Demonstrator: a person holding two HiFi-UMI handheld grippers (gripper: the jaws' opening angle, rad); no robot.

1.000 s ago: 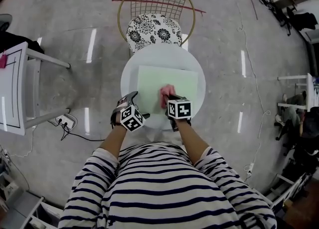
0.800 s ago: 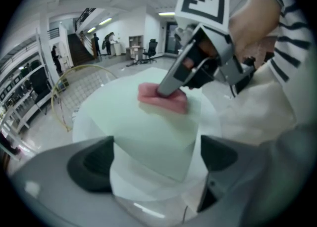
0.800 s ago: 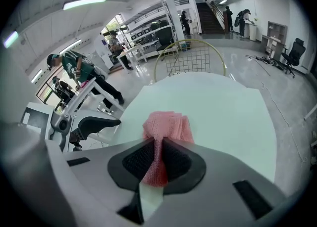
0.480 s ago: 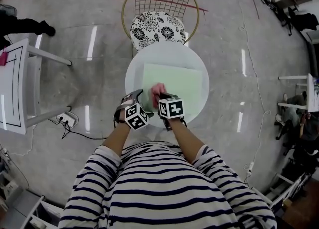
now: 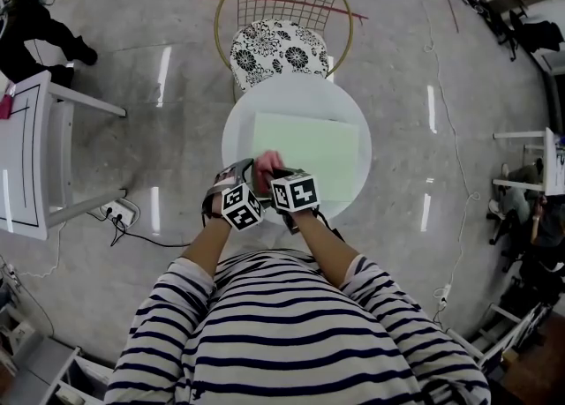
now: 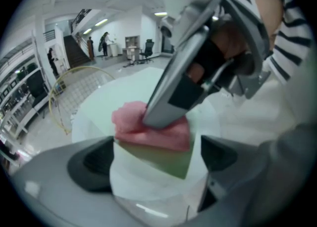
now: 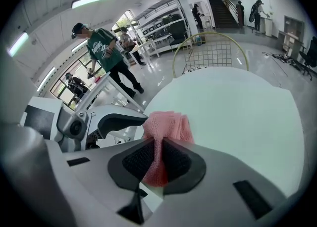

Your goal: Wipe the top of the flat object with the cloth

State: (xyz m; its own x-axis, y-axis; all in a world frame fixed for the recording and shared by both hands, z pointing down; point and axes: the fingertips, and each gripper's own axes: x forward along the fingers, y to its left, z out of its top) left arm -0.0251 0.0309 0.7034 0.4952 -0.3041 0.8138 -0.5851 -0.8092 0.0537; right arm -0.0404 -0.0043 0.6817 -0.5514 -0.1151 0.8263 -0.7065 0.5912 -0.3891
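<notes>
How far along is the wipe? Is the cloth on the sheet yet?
Done: the right gripper is shut on the pink cloth. In hand: the cloth sits on the near-left corner of the green sheet, and the left gripper is open and empty beside it. Left: nothing on the sheet tells wiped from unwiped, so its far and right parts are unconfirmed.

A large open lab or office hall: polished grey floor, staircase, shelving racks, office chair, ceiling strip lights.
</notes>
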